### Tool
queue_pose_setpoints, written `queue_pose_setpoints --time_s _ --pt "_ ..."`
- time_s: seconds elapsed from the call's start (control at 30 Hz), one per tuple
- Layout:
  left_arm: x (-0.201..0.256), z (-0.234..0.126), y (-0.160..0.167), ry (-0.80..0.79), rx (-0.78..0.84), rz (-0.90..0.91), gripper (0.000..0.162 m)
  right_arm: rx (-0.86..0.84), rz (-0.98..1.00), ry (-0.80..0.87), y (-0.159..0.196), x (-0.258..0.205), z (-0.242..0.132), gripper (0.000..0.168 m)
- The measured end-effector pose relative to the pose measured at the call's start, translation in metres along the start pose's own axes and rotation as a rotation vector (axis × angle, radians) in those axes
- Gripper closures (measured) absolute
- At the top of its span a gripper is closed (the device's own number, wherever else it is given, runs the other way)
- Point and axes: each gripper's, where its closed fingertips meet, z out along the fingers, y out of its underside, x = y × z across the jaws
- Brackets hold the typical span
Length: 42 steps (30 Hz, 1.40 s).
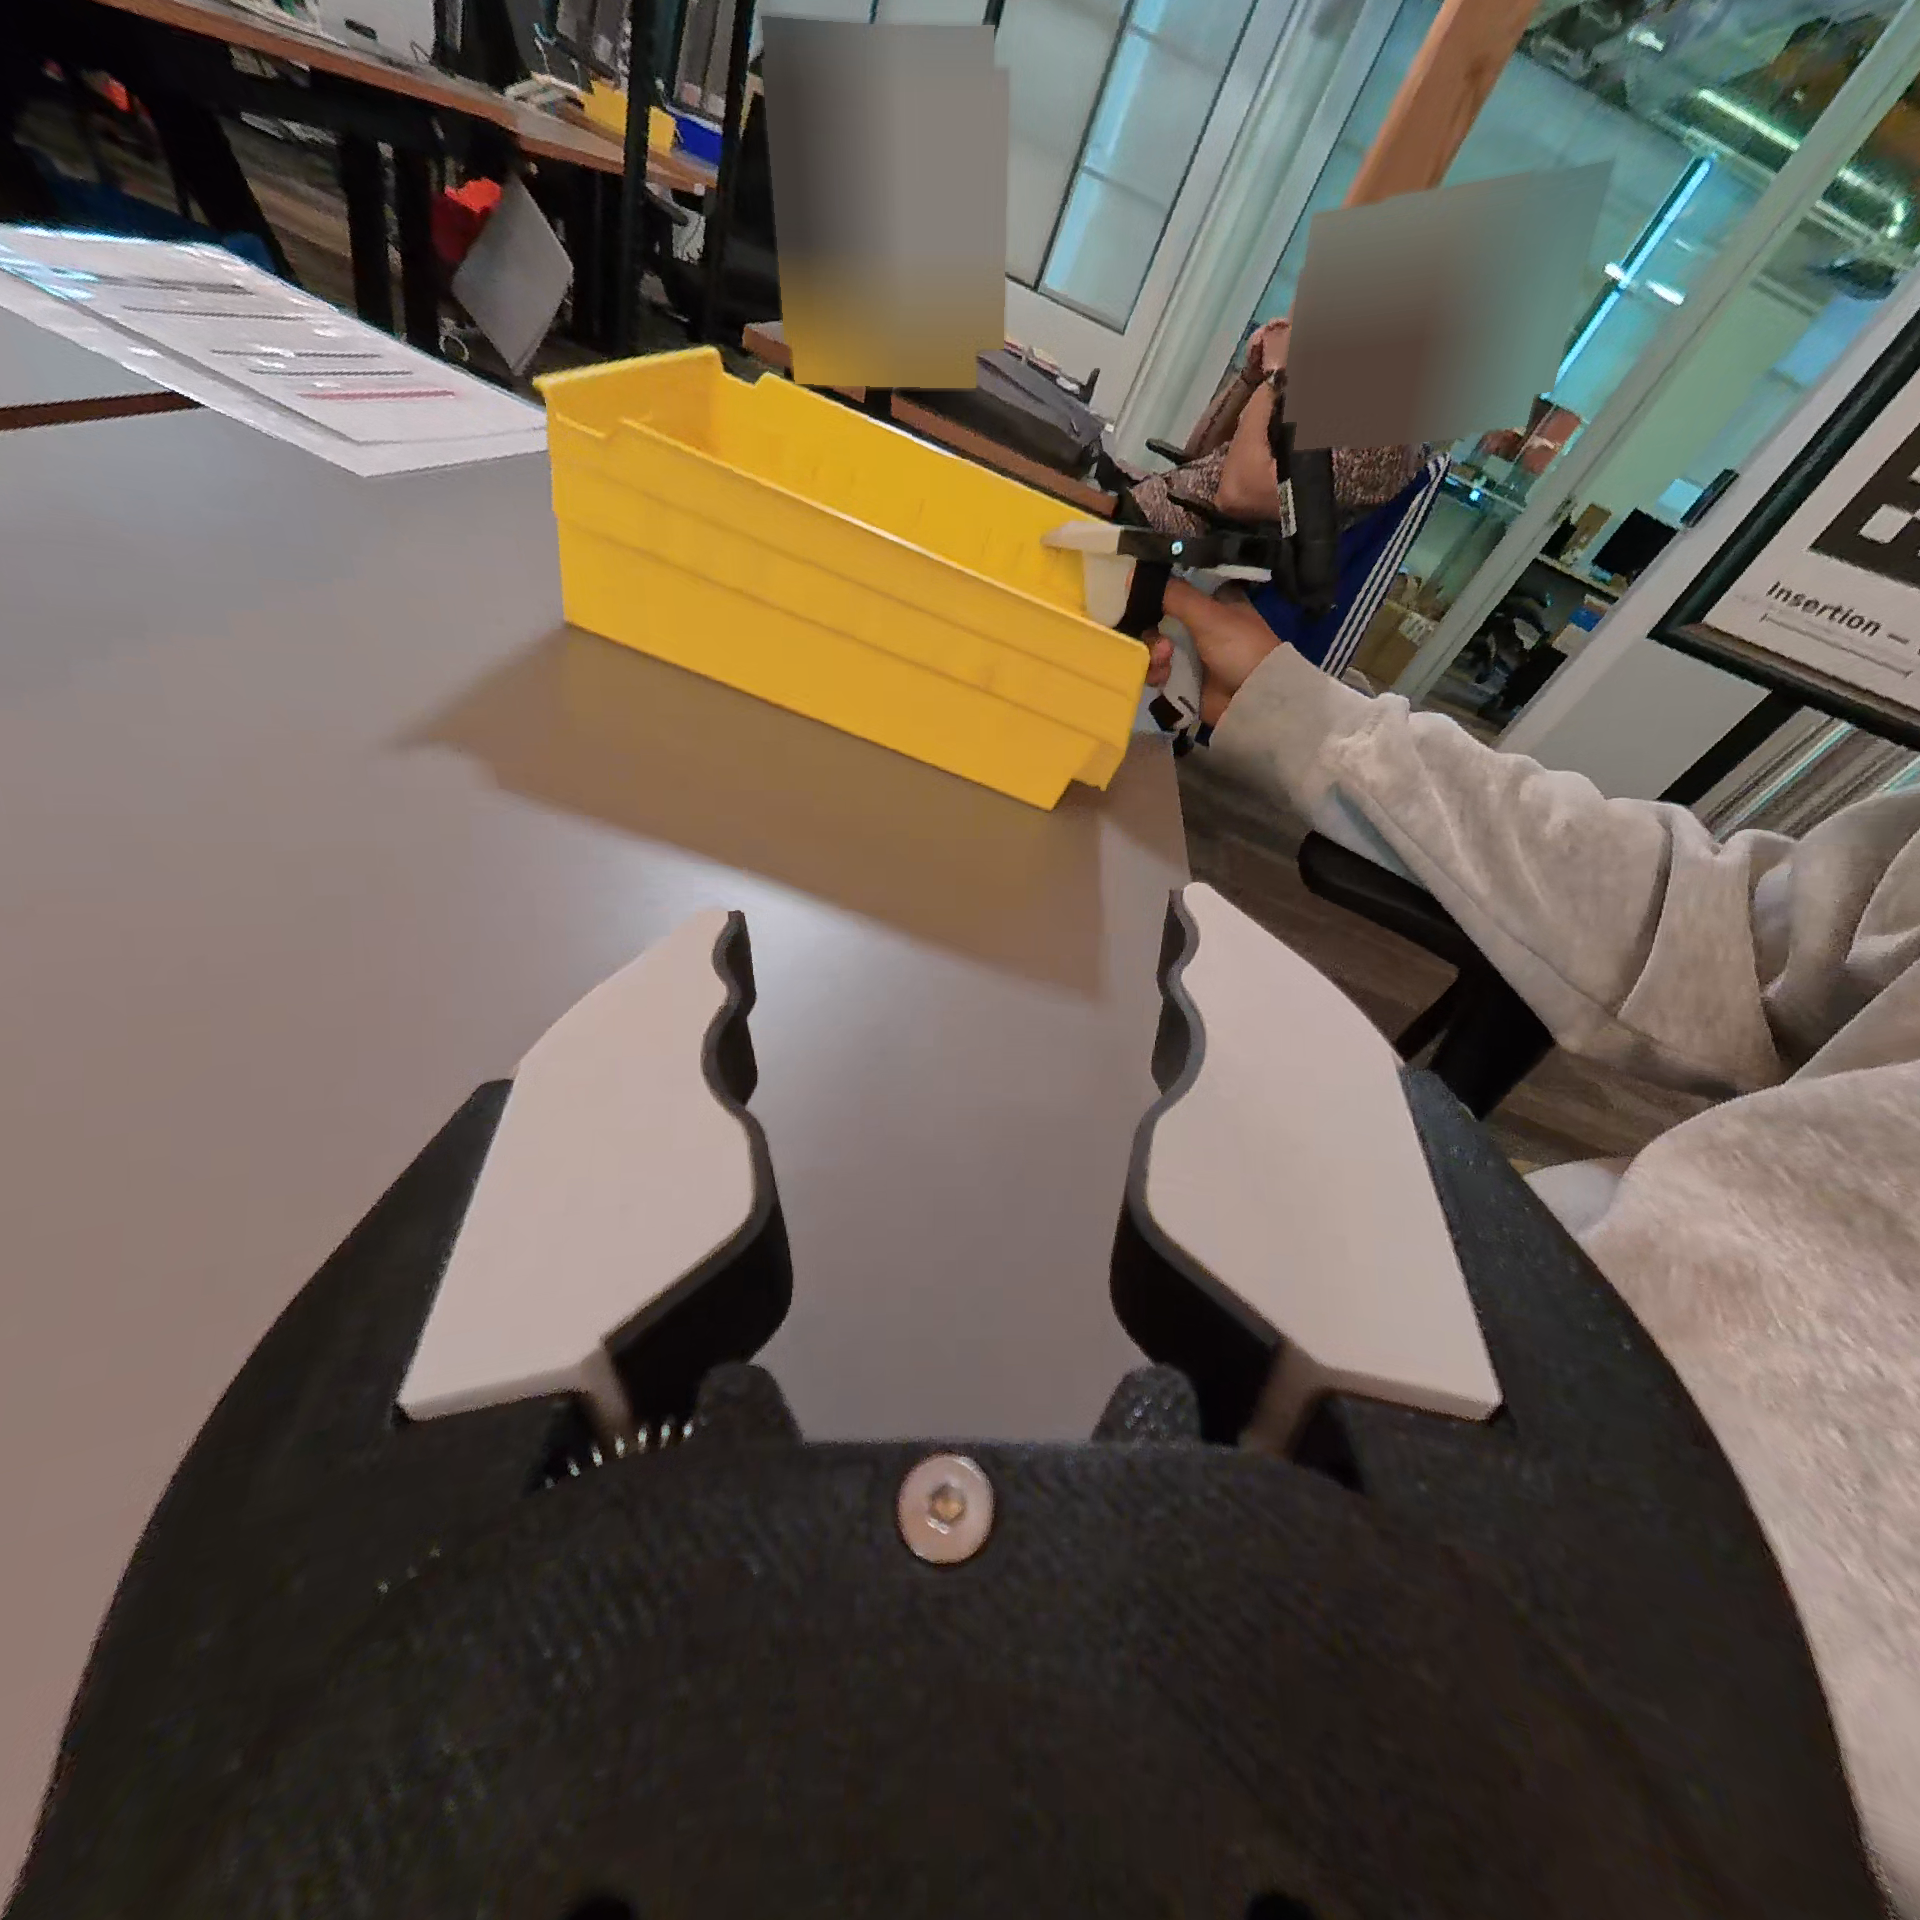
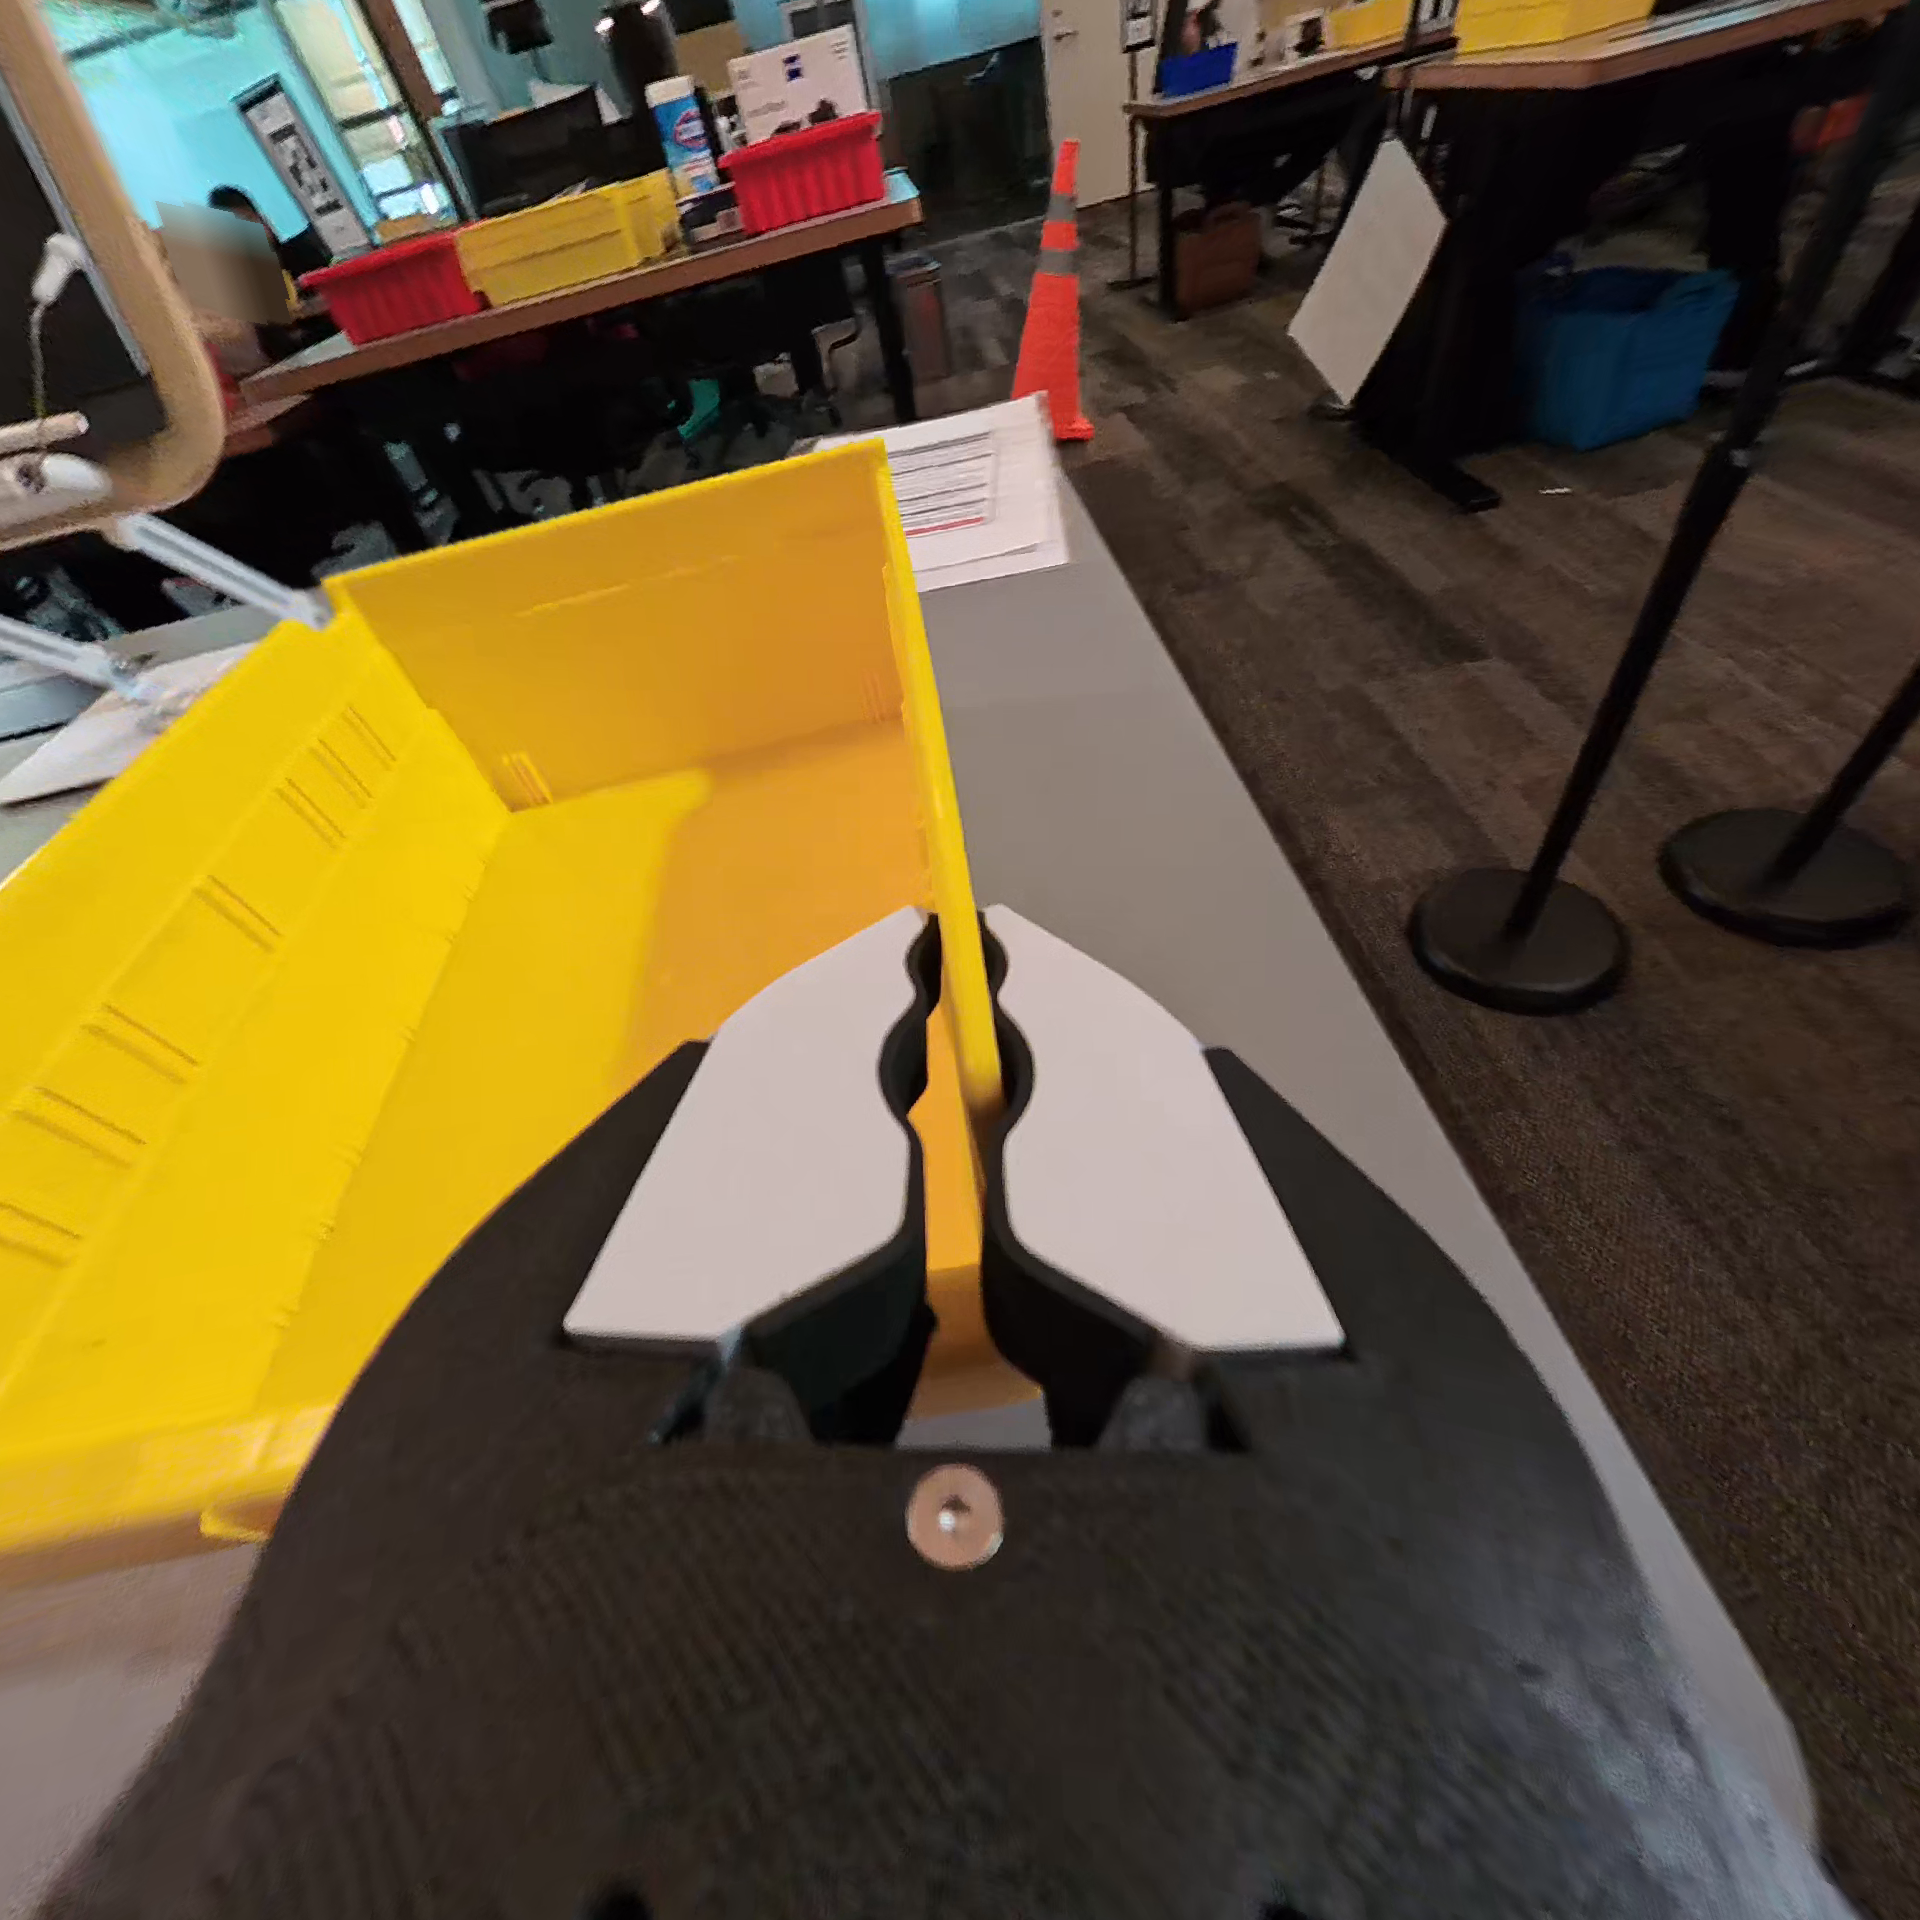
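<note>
Right wrist view: right gripper [image 2: 961, 925] clamps yellow bin [image 2: 436, 935] wall at 12 o'clock; rigid, light, rim grips best. Left gripper [image 1: 961, 914] open, empty above surface [image 1: 260, 779].

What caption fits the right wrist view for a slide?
Right gripper shut on the side wall of an empty yellow bin on a grey table.

A long yellow plastic bin [image 2: 582, 935] sits open and empty on the grey table [image 1: 312, 779], apparently slightly tilted. The right gripper [image 2: 961, 920] pinches its side wall.
</note>
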Motion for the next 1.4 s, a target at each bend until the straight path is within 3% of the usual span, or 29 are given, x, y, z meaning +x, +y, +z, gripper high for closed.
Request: queue_pose_setpoints --time_s 0.03,0.07,0.13,0.2,0.3,0.53,0.67,0.87,1.1,1.4 --pt "0.001 0.002 0.002 -0.001 -0.011 0.007 0.086 0.01 0.017 0.019 -0.001 0.007 -0.002 0.164" --pt "0.001 0.004 0.004 0.0 -0.022 0.013 0.087 0.023 0.037 0.056 -0.003 0.015 -0.004 0.159" --pt "0.002 0.006 0.008 0.001 -0.044 0.022 0.087 0.099 0.032 0.219 -0.021 0.038 -0.02 0.131" --pt "0.002 0.008 0.012 -0.003 -0.062 0.031 0.088 0.262 -0.052 0.344 -0.059 0.042 -0.051 0.125" --pt "-0.001 0.01 0.016 -0.013 -0.07 0.041 0.09 0.452 -0.118 0.277 -0.091 -0.007 -0.078 0.124" --pt "-0.02 0.0 0.008 -0.141 -0.005 0.125 0.107 0.283 -0.294 -0.316 -0.033 -0.235 -0.028 0.128" --pt "-0.04 -0.02 0.002 -0.222 0.073 0.082 0.111 0.225 -0.446 -0.53 0.009 -0.318 -0.033 0.132" --pt "-0.055 -0.043 -0.003 -0.249 0.185 -0.059 0.114 0.158 -0.583 -0.662 0.043 -0.348 -0.033 0.143" --pt "-0.056 -0.065 0.037 -0.381 -0.005 0.055 0.125 0.12 -0.503 -0.77 0.042 -0.359 -0.018 0.152" --pt "-0.029 -0.12 0.052 -0.519 0.046 0.075 0.129 0.06 -0.555 -0.989 0.066 -0.426 -0.01 0.153"
